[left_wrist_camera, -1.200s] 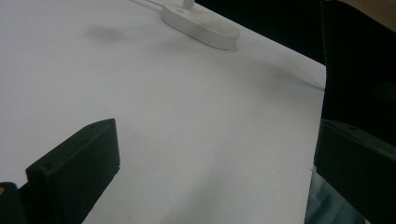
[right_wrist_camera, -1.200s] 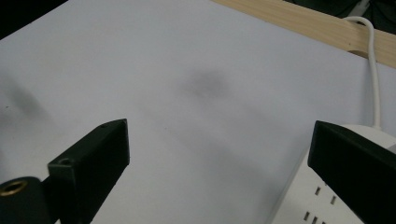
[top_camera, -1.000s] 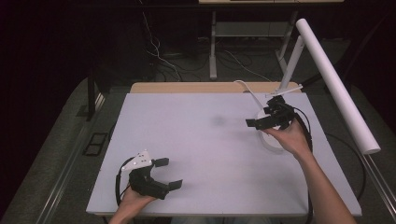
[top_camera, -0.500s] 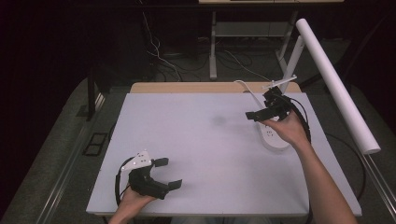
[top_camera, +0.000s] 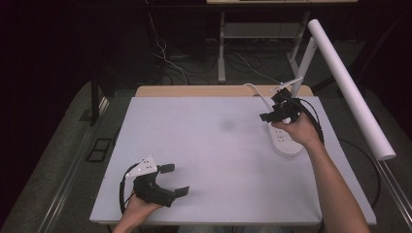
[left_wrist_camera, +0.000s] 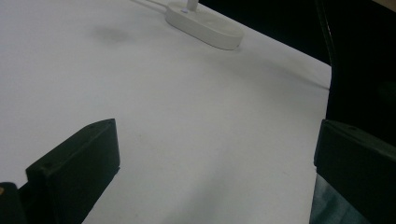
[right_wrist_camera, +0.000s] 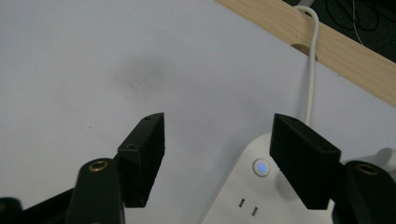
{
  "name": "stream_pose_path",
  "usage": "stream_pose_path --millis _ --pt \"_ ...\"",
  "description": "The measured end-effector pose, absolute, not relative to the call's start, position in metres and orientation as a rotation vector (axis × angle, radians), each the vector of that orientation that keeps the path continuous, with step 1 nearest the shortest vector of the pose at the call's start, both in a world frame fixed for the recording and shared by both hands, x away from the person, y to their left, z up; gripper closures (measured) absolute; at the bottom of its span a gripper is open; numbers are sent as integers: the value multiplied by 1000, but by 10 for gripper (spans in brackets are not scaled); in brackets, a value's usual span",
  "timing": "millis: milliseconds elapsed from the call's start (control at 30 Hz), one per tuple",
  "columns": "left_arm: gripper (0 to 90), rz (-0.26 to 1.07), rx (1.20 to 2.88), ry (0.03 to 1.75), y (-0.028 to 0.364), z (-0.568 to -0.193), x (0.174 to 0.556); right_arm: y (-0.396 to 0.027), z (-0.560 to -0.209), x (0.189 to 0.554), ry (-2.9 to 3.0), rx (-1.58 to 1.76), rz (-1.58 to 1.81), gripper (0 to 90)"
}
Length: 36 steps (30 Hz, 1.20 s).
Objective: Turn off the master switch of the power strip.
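Power strip (top_camera: 284, 140), smooth white and rounded, is seen right of centre on the matte desk (top_camera: 214, 145); right gripper (right_wrist_camera: 217, 154) and left gripper (left_wrist_camera: 210, 163) are held wide open, empty.

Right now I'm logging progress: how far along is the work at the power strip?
Done: the power strip lies cabled, its button lit blue. In hand: the right tool hovers open over that button end. Left: any grasp or press; the left tool rests open, apart.

From my seat, my right hand (top_camera: 302, 132) covers the power strip (top_camera: 286, 144) at its 12 o'clock end; its cord (top_camera: 256, 90) vanishes past the table edge.
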<state>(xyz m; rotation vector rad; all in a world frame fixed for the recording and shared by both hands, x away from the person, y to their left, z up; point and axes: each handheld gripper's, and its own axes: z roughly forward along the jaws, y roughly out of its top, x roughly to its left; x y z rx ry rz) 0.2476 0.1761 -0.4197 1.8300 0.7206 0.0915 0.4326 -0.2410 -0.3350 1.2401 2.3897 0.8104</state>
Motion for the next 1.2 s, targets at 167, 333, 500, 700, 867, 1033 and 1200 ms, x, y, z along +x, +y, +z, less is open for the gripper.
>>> stream_pose_path --millis 167,333,500,700,867,1033,1200 --pt "0 97 1827 724 177 -419 248 -237 -335 438 2399 1217 777 417" --pt "0 102 1826 726 178 -419 249 -233 -335 444 2417 1187 727 476" --pt "0 103 1826 728 179 -419 249 -230 -336 448 2423 1166 697 526" --pt "0 103 1828 727 179 -419 249 -227 -338 455 2426 1138 638 599" --pt "0 104 1829 729 179 -420 249 -227 -342 459 2442 1106 561 640" --pt "0 105 1832 728 178 -420 249 -229 -346 461 2433 1100 520 689" --pt "0 105 1832 729 179 -420 249 -233 -349 462 2425 1108 485 736"
